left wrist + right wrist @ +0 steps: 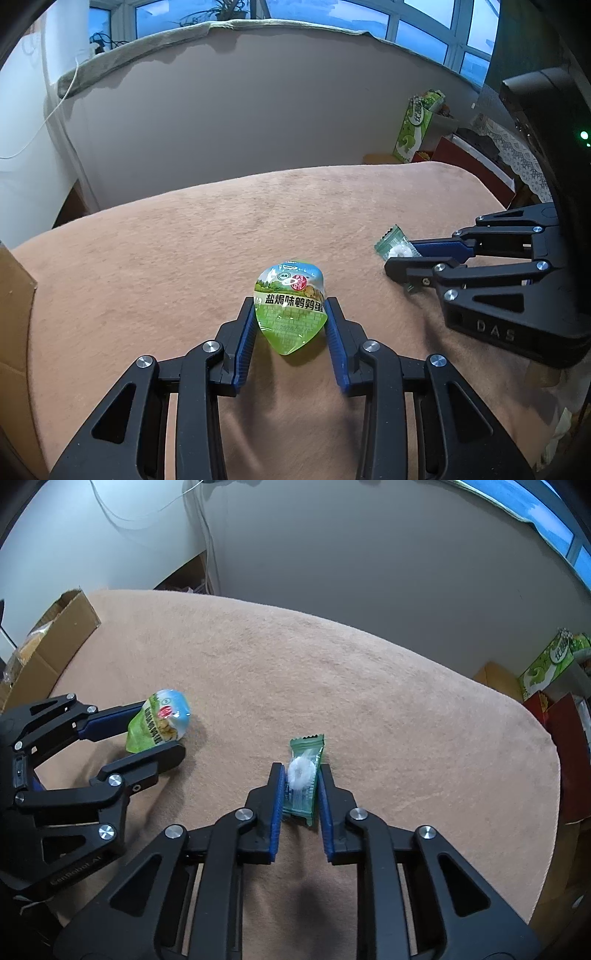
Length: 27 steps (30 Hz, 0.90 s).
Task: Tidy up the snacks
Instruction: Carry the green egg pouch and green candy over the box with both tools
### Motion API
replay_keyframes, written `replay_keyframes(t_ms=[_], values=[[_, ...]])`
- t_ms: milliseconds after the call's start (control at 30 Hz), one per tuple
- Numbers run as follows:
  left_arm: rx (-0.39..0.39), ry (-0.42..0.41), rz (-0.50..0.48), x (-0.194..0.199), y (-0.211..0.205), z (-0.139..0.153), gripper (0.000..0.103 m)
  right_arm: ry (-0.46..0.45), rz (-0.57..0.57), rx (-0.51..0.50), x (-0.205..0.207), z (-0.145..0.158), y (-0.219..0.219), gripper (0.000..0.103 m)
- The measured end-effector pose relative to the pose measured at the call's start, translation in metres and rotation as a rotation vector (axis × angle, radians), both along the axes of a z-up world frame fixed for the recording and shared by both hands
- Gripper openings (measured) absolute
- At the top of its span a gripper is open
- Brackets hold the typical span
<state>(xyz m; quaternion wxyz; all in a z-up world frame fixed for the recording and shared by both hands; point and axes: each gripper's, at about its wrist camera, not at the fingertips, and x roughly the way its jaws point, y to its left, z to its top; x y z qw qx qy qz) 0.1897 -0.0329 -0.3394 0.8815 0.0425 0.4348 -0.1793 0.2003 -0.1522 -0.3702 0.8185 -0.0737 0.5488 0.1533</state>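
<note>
Green and blue, the egg pouch (291, 310) sits pinched between the blue pads (245, 343) of the left tool (290, 308), low over the peach cloth (184, 258) that covers the bench. Well to its right, the right tool (301, 779) grips a green candy wrapper (303, 779) with a white ring sweet showing through it; the wrapper's ends stick out past the fingers. A cardboard box (62, 627) stands at the bench's far left edge. A green carton (415, 127) stands beyond the bench's far right corner.
</note>
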Motion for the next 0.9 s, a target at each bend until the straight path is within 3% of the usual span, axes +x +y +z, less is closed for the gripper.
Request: replay_keyframes(t_ms=[67,433,900], values=[[-0.006,-0.005,0.001,-0.003,0.003,0.002,0.034,-0.007,-0.013,0.024,-0.003,0.003,-0.004,0.005],[-0.028,-0.038,0.037,-0.012,0.022,0.017,0.034,-0.060,-0.046,0.085,-0.023,0.019,-0.024,0.005],[-0.076,-0.116,0.116,-0.049,0.080,0.060,0.034,-0.151,-0.017,0.181,-0.051,0.084,-0.004,0.005]])
